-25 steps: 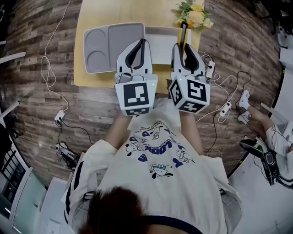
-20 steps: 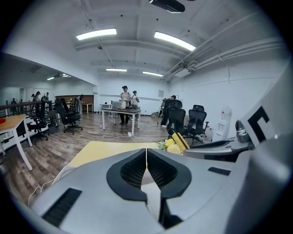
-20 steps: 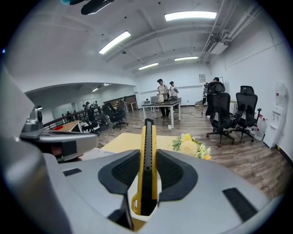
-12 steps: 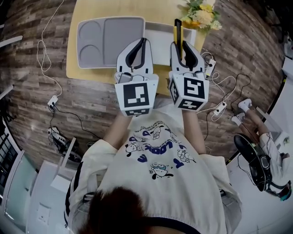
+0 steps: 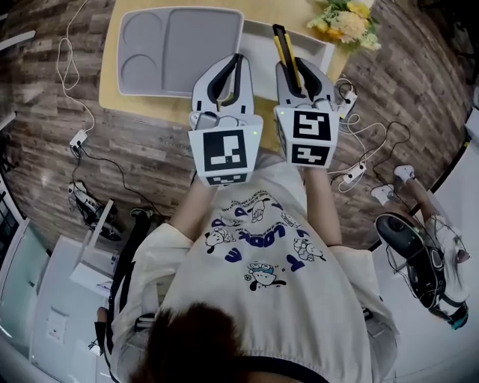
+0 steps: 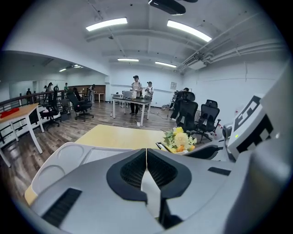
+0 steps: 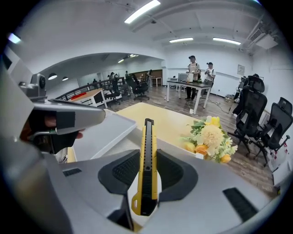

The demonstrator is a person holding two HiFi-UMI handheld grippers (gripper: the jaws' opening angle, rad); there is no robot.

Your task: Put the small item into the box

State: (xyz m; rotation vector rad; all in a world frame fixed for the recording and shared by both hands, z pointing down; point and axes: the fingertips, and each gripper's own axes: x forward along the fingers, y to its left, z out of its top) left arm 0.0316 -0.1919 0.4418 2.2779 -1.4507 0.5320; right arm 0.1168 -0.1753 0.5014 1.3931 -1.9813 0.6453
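Right hand-held gripper (image 5: 301, 73) clamps the knife (image 5: 285, 51) lengthwise, tip at twelve o'clock, likely lining up over the box (image 5: 258, 60); left hand-held gripper (image 6: 146, 157) is pinched together, empty.

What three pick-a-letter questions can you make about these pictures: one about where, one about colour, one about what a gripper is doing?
1. Where are the flowers?
A) on the floor
B) on the yellow table, far right
C) on a chair

2. What colours is the knife?
A) yellow and black
B) red and white
C) all green

3. What are the fingers of the left gripper doing?
A) gripping the knife
B) spread wide
C) shut, nothing between them

Answers: B, the head view shows them there; A, the right gripper view shows both colours; C, the left gripper view shows them touching, empty.
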